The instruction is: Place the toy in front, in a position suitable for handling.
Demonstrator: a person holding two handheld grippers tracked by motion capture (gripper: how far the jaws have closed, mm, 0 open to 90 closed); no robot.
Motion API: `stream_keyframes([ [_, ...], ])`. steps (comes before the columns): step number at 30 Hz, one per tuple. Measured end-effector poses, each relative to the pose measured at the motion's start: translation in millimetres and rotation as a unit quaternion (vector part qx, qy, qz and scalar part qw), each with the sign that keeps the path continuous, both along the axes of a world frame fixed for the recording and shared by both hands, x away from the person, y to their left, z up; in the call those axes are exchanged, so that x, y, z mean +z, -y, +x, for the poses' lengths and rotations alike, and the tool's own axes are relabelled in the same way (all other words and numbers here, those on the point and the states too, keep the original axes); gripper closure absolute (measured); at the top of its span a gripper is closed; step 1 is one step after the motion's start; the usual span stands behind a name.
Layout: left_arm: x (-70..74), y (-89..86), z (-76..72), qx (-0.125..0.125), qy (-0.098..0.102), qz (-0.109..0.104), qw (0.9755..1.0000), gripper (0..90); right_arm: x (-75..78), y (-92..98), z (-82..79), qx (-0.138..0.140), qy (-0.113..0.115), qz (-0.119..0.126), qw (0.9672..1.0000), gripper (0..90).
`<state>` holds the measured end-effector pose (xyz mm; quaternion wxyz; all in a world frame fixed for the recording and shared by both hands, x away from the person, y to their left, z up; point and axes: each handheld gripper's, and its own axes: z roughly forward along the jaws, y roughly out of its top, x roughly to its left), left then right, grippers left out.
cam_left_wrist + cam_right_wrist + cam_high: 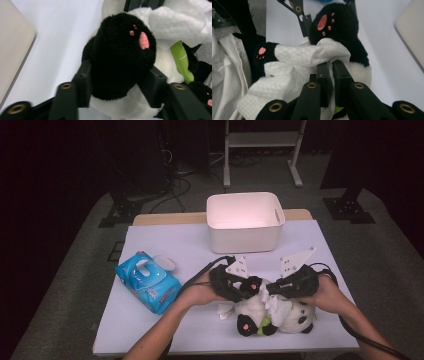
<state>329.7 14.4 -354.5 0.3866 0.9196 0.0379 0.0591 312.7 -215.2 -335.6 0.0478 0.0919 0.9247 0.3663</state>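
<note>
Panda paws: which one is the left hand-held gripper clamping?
The raised paw near the wipe, between the left hand-held gripper jaws; the other pink-padded paw lies free.

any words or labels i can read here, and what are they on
None can be read.
Blue wipes pack: red and white print on its front edge, too small and blurred to make out.
White bin, panda plush, white wipe: no text visible.

A black-and-white plush panda (280, 312) lies on its back, white wipe (294, 65) draped over its belly.
</note>
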Motion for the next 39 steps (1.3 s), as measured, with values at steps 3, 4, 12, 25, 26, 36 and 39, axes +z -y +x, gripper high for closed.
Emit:
stream_keyframes([
  [3,-0.5,-1.8,0.7,-0.002,-0.003,-0.004,1.0000,55.2,10.1,0.3,-0.7,0.006,0.010,0.021,0.9997,83.9],
  [4,-0.5,-1.8,0.7,-0.002,-0.003,-0.004,1.0000,55.2,10.1,0.3,-0.7,0.006,0.010,0.021,0.9997,83.9],
  [12,2.5,-0.3,-5.7,-0.006,0.009,-0.005,0.9999,56.5,35.0,-26.7,-3.5,0.029,0.044,0.025,0.9983,83.7],
  [25,3.9,-3.4,-7.4,-0.027,0.015,-0.008,0.9995,57.8,20.4,0.1,5.5,-0.002,0.012,0.023,0.9996,83.4],
  [26,4.3,-2.5,-7.5,-0.026,0.015,-0.007,0.9995,57.8,22.2,0.0,5.2,0.000,0.014,0.032,0.9994,83.5],
  [36,9.3,-8.0,-5.7,-0.028,0.030,0.004,0.9992,58.8,28.8,-13.5,5.1,0.019,0.020,0.037,0.9989,83.4],
  [39,16.5,-18.6,-3.8,-0.019,0.038,-0.009,0.9991,58.9,22.6,-5.9,8.2,0.004,0.009,0.021,0.9997,83.2],
])
